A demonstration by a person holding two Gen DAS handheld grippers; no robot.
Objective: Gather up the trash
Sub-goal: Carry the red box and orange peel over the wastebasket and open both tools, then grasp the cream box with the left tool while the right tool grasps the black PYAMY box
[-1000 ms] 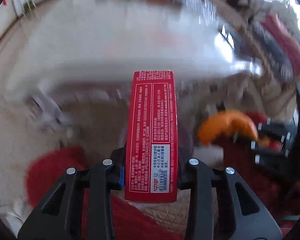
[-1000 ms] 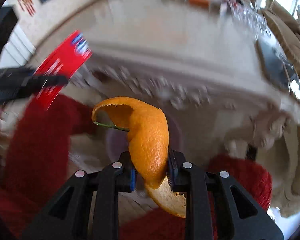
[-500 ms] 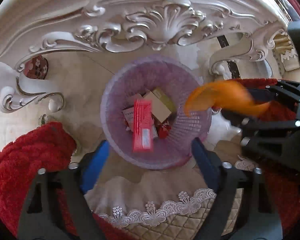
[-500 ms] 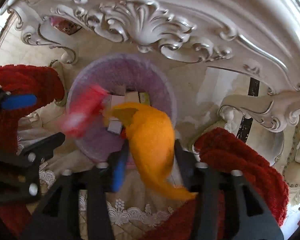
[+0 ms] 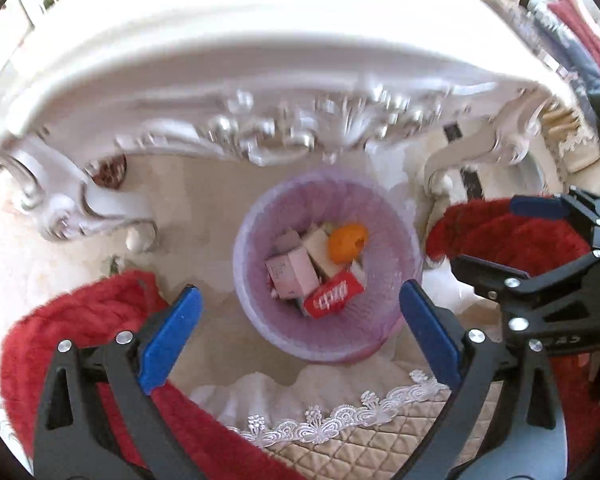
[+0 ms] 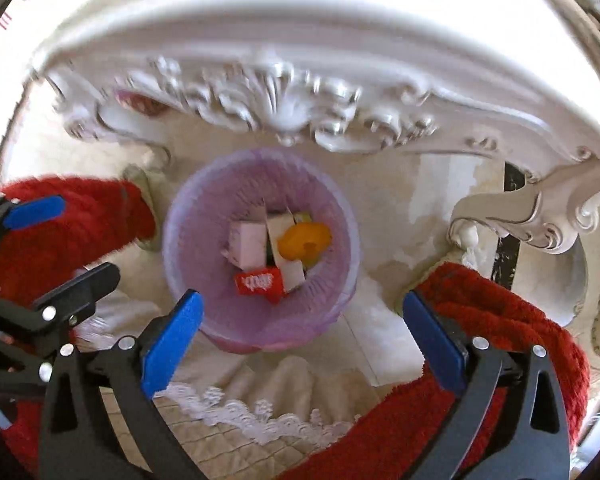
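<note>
Left gripper (image 5: 300, 328) and right gripper (image 6: 300, 332) poised over purple bin (image 5: 256, 312); both jaws opening, nothing between. Red box (image 5: 334, 294) and orange peel (image 5: 346, 242) lie inside bin, released there as collected trash.

1. The left wrist camera looks steeply down past its own blue pads at the purple wastebasket (image 5: 328, 268) on the floor, from fairly near.
2. The right wrist camera faces down likewise (slightly nearer), wastebasket (image 6: 260, 248) centred.
3. Both views share the basket, the carved white table (image 5: 260, 132) edge and lace-trimmed cushion (image 6: 260, 416).
</note>
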